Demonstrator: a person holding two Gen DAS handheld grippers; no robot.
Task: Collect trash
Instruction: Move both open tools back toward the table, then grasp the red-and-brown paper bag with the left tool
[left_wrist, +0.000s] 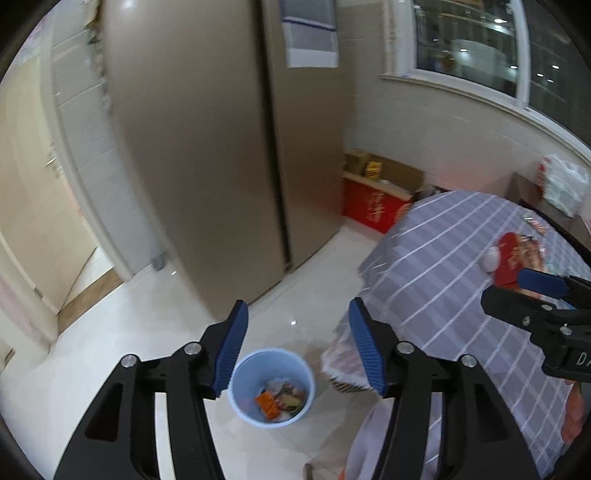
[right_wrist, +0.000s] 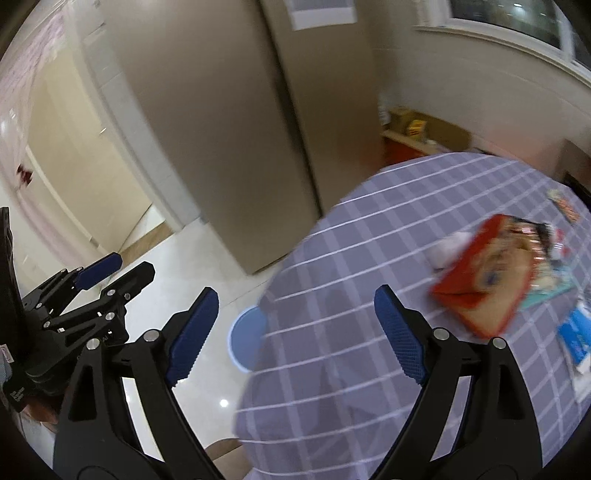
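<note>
Trash already lay in the blue bin (left_wrist: 271, 387) on the floor beside the table (right_wrist: 369, 236), so part of the job looked done, but a red packet (right_wrist: 480, 273), a white wad (right_wrist: 448, 245) and other wrappers (right_wrist: 576, 336) remained on the cloth. The left gripper (left_wrist: 295, 354) hung above the bin and the right gripper (right_wrist: 295, 332) over the table edge, both spread wide and empty.
</note>
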